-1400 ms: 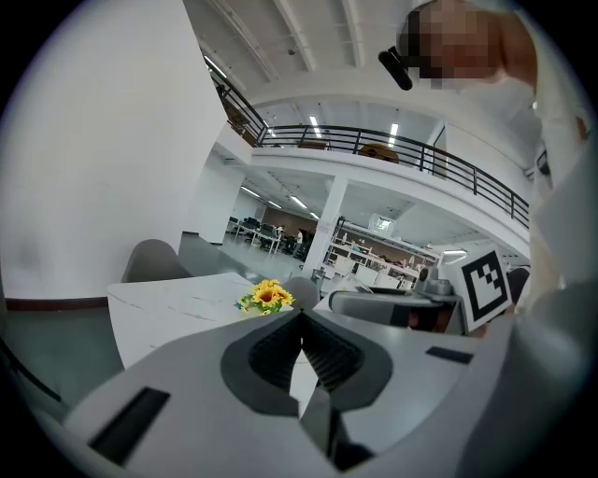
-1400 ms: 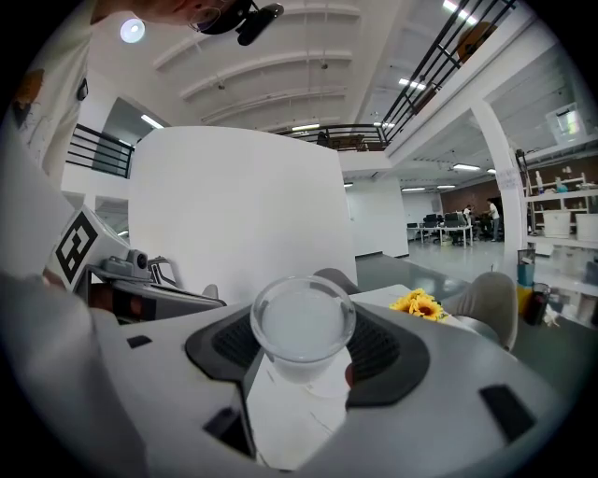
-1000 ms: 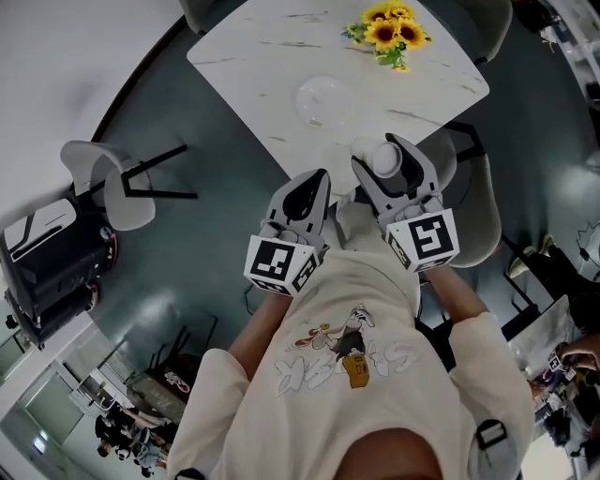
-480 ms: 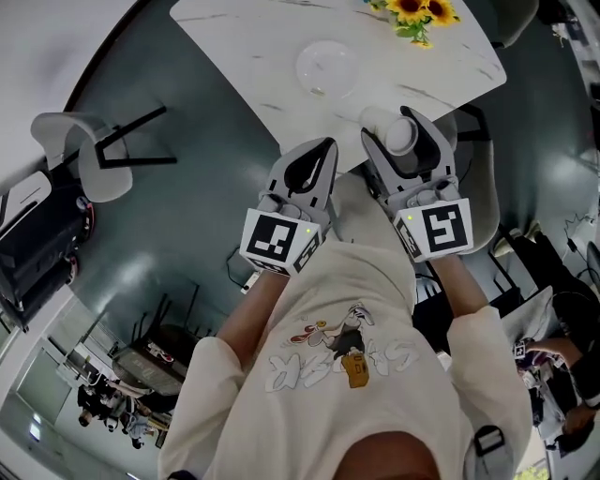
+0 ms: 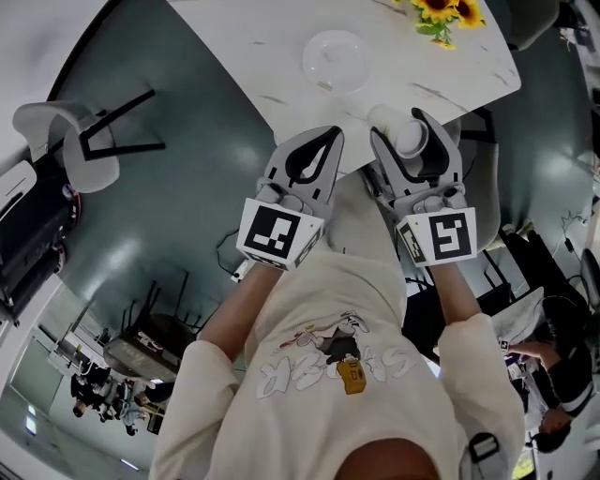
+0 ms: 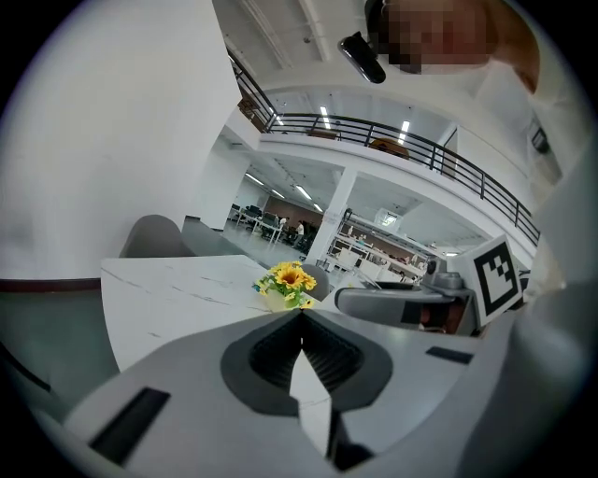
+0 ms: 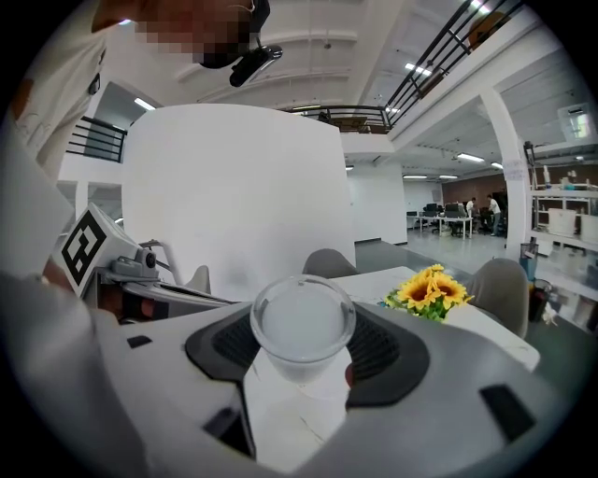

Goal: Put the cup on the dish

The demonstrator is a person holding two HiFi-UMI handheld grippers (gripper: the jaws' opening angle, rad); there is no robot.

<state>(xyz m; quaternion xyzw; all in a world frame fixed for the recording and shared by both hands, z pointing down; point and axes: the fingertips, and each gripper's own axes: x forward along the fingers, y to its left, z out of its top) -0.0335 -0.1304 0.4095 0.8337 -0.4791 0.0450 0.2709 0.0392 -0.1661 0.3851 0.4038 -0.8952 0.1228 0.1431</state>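
Pale marble counter [image 5: 272,47] over grey floor, its far side cut off. Right hand-held gripper [image 5: 405,129] clamps the clear cup [image 7: 301,327] over the counter's near edge. Left hand-held gripper [image 5: 322,141] is closed and empty. This looks like the carry step. The next move is probably forward to the dish [image 5: 336,49], which shows only faintly against the marble.

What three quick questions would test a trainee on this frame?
1. True or false: the cup stands on the dish.
2. Which one has the cup between its fingers? A: left gripper. B: right gripper. C: neither.
3. Fill in: the flowers on the table are ____ in colour.

Key: 1 false, the cup is held short of the dish; 2 B; 3 yellow.
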